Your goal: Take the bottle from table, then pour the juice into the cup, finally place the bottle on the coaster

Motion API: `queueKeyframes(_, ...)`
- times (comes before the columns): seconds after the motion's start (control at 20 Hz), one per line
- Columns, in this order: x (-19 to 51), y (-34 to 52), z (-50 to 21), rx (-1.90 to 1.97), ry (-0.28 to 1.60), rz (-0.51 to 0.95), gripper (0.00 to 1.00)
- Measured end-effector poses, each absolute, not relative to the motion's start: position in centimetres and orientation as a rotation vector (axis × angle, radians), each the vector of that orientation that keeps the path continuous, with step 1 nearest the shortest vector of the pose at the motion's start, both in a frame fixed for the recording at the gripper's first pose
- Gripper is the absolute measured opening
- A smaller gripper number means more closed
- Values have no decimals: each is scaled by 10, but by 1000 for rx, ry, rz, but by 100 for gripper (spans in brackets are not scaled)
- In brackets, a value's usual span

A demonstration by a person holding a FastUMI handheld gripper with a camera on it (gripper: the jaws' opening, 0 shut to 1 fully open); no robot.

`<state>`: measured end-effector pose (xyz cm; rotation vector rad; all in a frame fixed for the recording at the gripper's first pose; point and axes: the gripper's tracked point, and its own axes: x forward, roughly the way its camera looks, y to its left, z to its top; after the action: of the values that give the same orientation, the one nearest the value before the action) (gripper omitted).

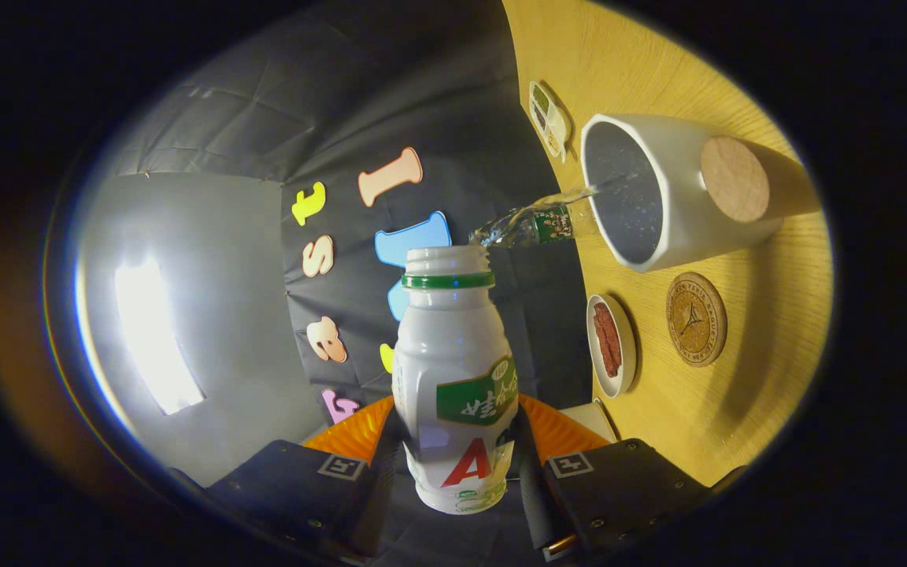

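The gripper (pixel 453 461) has both fingers pressed on a white bottle (pixel 453 370) with a green ring near its open top. The camera is tipped on its side, so the yellow table (pixel 745 409) looks like a wall on the right. On it, beyond the fingers, sit a big white cup (pixel 682 197), a round cork coaster (pixel 696 319), and a small dish (pixel 611 344) with something red in it.

Recording booth: cloth wall (pixel 438 118), wooden table (pixel 737 409).
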<state>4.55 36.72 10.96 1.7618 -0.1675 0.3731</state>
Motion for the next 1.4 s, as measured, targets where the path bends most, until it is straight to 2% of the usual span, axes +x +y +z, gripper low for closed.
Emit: queueKeyframes(1.4, 43, 364, 111, 1837, -185, 386, 69)
